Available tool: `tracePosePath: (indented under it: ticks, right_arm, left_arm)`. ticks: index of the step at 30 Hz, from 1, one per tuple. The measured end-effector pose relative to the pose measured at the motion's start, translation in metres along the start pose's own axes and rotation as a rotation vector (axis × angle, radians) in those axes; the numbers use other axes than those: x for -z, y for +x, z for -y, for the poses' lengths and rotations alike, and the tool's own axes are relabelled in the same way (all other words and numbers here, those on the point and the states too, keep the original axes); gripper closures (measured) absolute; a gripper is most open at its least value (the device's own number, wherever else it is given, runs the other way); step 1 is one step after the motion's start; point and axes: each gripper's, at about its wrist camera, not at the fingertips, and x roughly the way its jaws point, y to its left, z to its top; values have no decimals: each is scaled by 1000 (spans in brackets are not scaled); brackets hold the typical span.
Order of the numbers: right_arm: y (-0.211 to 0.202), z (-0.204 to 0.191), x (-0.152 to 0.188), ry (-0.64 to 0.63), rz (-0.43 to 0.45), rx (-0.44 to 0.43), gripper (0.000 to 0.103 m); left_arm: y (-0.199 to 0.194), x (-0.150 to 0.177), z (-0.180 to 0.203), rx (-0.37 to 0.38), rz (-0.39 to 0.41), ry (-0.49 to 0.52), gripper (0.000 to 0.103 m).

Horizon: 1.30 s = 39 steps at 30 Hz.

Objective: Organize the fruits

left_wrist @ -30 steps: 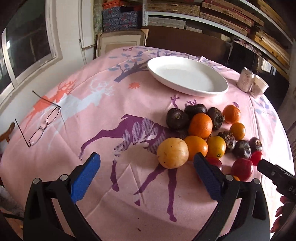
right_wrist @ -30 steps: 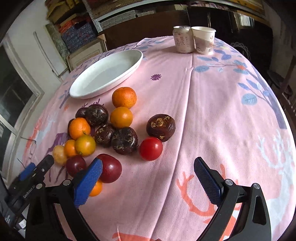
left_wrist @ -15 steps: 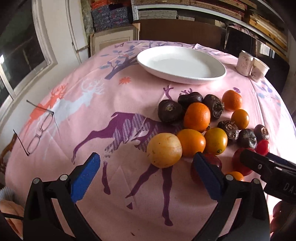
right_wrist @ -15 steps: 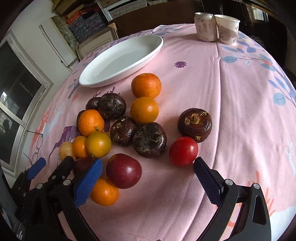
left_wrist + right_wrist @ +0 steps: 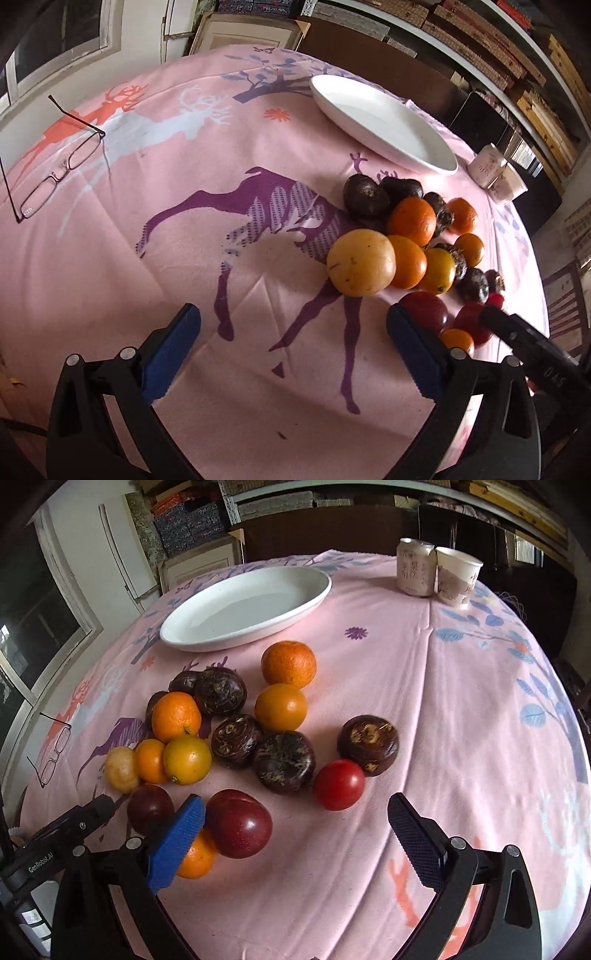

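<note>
Cluttered room, shelves and stacked boxes behind; round table under a pink tablecloth (image 5: 461, 709) printed with deer. Far side: an empty white plate (image 5: 207, 642), likely the sorting target since nothing lies in it yet. A can (image 5: 414, 568) and paper cup (image 5: 458, 576) stand touching at the far edge; spectacles (image 5: 55, 162) lie well apart to the left.

Fruit sits in 1 loose heap between plate and grippers: oranges, dark brown rough-skinned fruits, a pale yellow fruit (image 5: 361, 263), a red tomato (image 5: 339, 784), dark red plums. Unsorted, mixed by kind, so the task looks barely begun.

Left gripper (image 5: 293, 347): jaws spread wide, holding nothing. Yellow fruit lies just ahead and right of centre, beyond the fingertips; one dark plum (image 5: 424, 312) sits just behind the right pad.

Right gripper (image 5: 295, 834): jaws wide apart, empty. The larger red plum (image 5: 239, 823) lies just inside the left pad, near the mouth; a small orange (image 5: 195, 856) is partly hidden behind that pad. Tomato sits ahead of the gap, roughly central. Judgement: the plum or the tomato is the likeliest first pick, both being at the heap's near edge.
</note>
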Motion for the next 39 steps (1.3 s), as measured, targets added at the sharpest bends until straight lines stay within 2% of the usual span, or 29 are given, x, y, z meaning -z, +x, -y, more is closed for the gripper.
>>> tracePosePath:
  ticks: [2,7,13,22,25,28,31,33,35,37,39]
  right_arm:
    - [-3,7,0,-23,43,18,3]
    - [2,12,-4,-76,83,-36,3]
    - [12,23,-7,-55,19,-186,3]
    - [22,16,-14,-38,20,-254,3]
    - [23,20,-14,-25,19,-247,3]
    - [28,27,-15,4,4,-227,12]
    - [28,27,-16,-2,0,-231,12]
    - [29,27,-16,-9,6,-234,11]
    - [31,27,-18,-39,-1,-231,4]
    - [33,30,-22,-54,-8,-207,3]
    - [33,38,-24,-30,18,-141,3]
  left_arm:
    - [0,2,0,-19,-5,25,4]
    - [2,5,11,-75,-12,96,4]
    - [3,8,18,-81,-8,140,4]
    - [9,8,22,-100,-17,158,4]
    - [10,9,24,-112,-19,171,4]
    - [11,9,25,-124,-22,182,4]
    - [12,9,26,-134,-24,192,4]
    - [12,10,27,-137,-25,196,4]
    - [12,10,27,-138,-25,197,4]
    - [12,10,27,-138,-24,197,4]
    - [12,10,27,-138,-24,196,4]
